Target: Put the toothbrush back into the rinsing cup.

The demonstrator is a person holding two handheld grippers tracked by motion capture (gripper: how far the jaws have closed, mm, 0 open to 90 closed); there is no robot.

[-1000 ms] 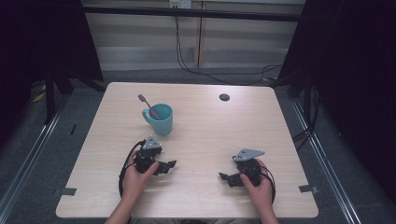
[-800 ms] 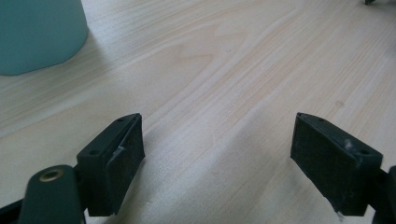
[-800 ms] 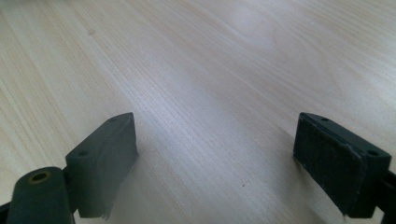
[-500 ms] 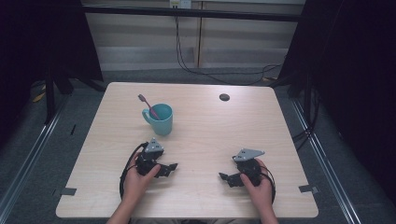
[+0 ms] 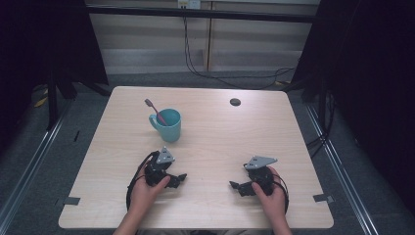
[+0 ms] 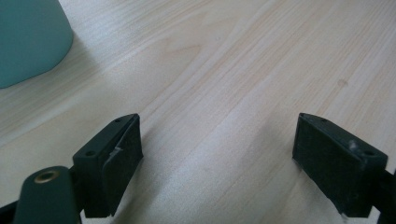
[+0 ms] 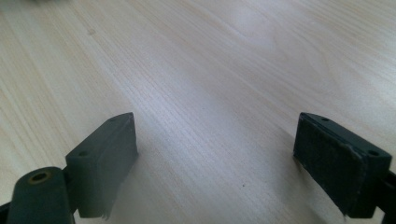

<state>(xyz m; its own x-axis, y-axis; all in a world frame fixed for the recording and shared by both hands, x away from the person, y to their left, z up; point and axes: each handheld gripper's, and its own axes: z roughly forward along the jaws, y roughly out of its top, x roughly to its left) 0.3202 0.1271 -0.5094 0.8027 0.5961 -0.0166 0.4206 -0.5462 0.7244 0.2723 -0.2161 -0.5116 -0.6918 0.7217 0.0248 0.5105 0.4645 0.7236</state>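
Change: left gripper (image 5: 172, 180) has drawn back a little toward the table's near edge since a second ago, away from the mug; right gripper (image 5: 241, 187) sits where it was.
Left gripper: held in the person's left hand (image 5: 149, 188), low over the table (image 5: 215, 147), jaws spread wide with bare wood between them; seen along its own jaws (image 6: 217, 154), nothing is gripped.
Right gripper: held in the person's right hand (image 5: 270, 193), low over the wood near the front edge, jaws wide apart and empty; its own view (image 7: 215, 158) looks across plain tabletop.
Mug: teal mug (image 5: 168, 125), upright, handle turned toward the table's left side, standing left of centre, beyond the left gripper and apart from it; its rounded teal wall fills the upper left corner of the left gripper view (image 6: 28, 37).
Toothbrush: a pinkish-purple toothbrush (image 5: 153, 110) stands in the mug, leaning toward the far left, head up above the rim.
Table: pale wood grain, with a small dark round cap (image 5: 235, 102) near the far edge.
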